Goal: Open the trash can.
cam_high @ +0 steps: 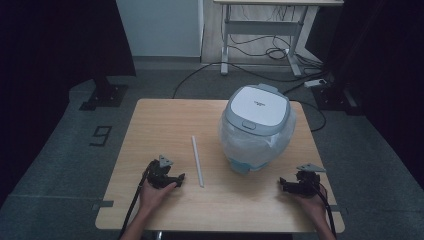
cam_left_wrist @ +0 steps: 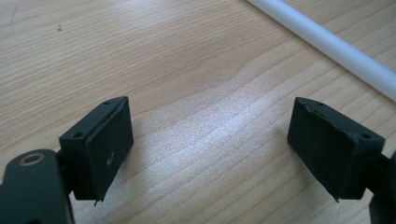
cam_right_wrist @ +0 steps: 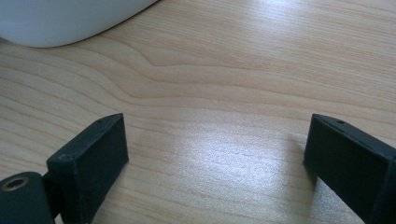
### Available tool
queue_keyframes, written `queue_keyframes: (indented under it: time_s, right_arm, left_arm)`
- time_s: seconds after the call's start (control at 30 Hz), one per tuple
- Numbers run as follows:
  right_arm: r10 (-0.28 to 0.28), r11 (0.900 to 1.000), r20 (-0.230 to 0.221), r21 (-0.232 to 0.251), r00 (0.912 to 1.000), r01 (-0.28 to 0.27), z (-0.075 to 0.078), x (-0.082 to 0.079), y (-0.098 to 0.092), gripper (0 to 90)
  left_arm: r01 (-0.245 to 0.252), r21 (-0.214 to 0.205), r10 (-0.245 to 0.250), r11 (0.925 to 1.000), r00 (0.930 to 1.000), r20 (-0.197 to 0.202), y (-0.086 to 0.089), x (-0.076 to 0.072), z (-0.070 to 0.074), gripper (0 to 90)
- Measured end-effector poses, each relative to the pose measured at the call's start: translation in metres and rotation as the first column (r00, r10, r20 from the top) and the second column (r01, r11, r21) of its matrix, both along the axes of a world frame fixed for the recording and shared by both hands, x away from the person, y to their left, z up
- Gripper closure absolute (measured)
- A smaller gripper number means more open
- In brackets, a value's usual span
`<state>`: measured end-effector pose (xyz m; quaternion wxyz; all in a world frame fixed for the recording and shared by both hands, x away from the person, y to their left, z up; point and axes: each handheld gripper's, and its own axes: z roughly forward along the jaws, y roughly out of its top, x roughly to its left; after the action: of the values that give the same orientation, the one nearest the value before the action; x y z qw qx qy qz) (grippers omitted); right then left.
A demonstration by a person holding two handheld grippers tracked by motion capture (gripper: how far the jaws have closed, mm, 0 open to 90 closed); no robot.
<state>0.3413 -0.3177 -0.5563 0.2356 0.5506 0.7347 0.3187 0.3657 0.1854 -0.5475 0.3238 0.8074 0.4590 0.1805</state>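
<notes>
A light wooden table (cam_high: 150,130) is seen from above. A white and grey lidded bin lined with a clear plastic bag (cam_high: 257,127) stands on its right half. A thin white tube (cam_high: 198,161) lies left of it. The left gripper (cam_high: 176,180) and right gripper (cam_high: 283,183) are held low at the near edge, jaws spread wide, nothing gripped.
</notes>
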Motion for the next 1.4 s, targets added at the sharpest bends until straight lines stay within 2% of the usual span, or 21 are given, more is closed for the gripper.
queue_keyframes:
  time_s: [0.33, 0.37, 0.43, 0.53, 0.57, 0.7, 0.8, 0.83, 0.87, 1.03, 1.07, 1.1, 1.23, 1.4]
  right_arm:
    - [-0.008, 1.0, 0.007, 0.003, 0.9999, 0.008, 0.0, 0.0, 0.0, 9.3]
    - [-0.007, 1.0, 0.02, 0.003, 0.9998, 0.007, 0.001, -0.002, -0.001, 14.6]
    - [-0.007, 1.0, 0.025, -0.001, 0.9997, 0.007, 0.001, -0.003, -0.001, 15.2]
    - [0.016, 0.9996, 0.056, -0.026, 0.9983, -0.014, 0.004, -0.007, -0.001, 22.0]
    - [0.019, 0.9997, 0.063, -0.017, 0.9978, -0.018, 0.005, -0.008, -0.002, 23.6]
    - [0.04, 0.9951, 0.103, 0.086, 0.9939, -0.049, 0.016, -0.015, -0.009, 32.9]
    - [0.045, 0.992, 0.127, 0.112, 0.9909, -0.06, 0.022, -0.019, -0.012, 38.0]
    - [0.051, 0.9852, 0.165, 0.153, 0.9849, -0.077, 0.031, -0.025, -0.017, 45.2]
    - [0.055, 0.9811, 0.18, 0.173, 0.9821, -0.086, 0.035, -0.027, -0.019, 47.5]
    - [0.066, 0.9659, 0.26, 0.225, 0.9632, -0.127, 0.054, -0.036, -0.022, 62.9]
    - [0.069, 0.9612, 0.271, 0.239, 0.9601, -0.137, 0.057, -0.038, -0.022, 65.8]
    - [0.069, 0.9612, 0.271, 0.239, 0.9601, -0.137, 0.057, -0.038, -0.022, 65.8]
    - [0.08, 0.9439, 0.312, 0.282, 0.9467, -0.172, 0.071, -0.044, -0.022, 77.9]
    - [0.104, 0.9378, 0.338, 0.28, 0.9354, -0.206, 0.082, -0.048, -0.019, 88.4]
  left_arm:
    - [0.001, 0.0, -0.001, 1.0, 1.0, 0.0, 0.0, 0.0, 0.0, 13.6]
    - [0.0, 0.0, 0.0, 1.0, 1.0, 0.0, 0.0, 0.0, 0.0, 13.6]
    - [0.0, 0.0, 0.0, 1.0, 1.0, 0.0, 0.0, 0.0, 0.0, 13.6]
    - [0.001, 0.0, -0.001, 1.0, 1.0, 0.0, 0.0, 0.0, 0.0, 13.6]
    - [0.001, 0.0, -0.001, 1.0, 1.0, 0.0, 0.0, 0.0, 0.0, 13.6]
    - [0.001, 0.0, -0.001, 1.0, 1.0, 0.0, 0.0, 0.0, 0.0, 13.6]
    - [0.001, 0.0, -0.001, 1.0, 1.0, 0.0, 0.0, 0.0, 0.0, 13.6]
    - [0.001, 0.0, -0.001, 1.0, 1.0, 0.0, 0.0, 0.0, 0.0, 13.6]
    - [0.001, 0.0, -0.001, 1.0, 1.0, 0.0, 0.0, 0.0, 0.0, 13.7]
    - [0.002, 0.0, -0.002, 1.0, 1.0, 0.0, 0.0, 0.0, 0.0, 13.6]
    - [0.001, 0.0, -0.001, 1.0, 1.0, 0.0, 0.0, 0.0, 0.0, 13.6]
    - [0.001, 0.0, -0.001, 1.0, 1.0, 0.0, 0.0, 0.0, 0.0, 13.7]
    - [0.002, 0.0, -0.002, 1.0, 1.0, 0.0, 0.0, 0.0, 0.0, 13.7]
    - [0.005, -0.001, -0.005, 1.0, 1.0, 0.0, 0.0, 0.0, 0.0, 13.8]
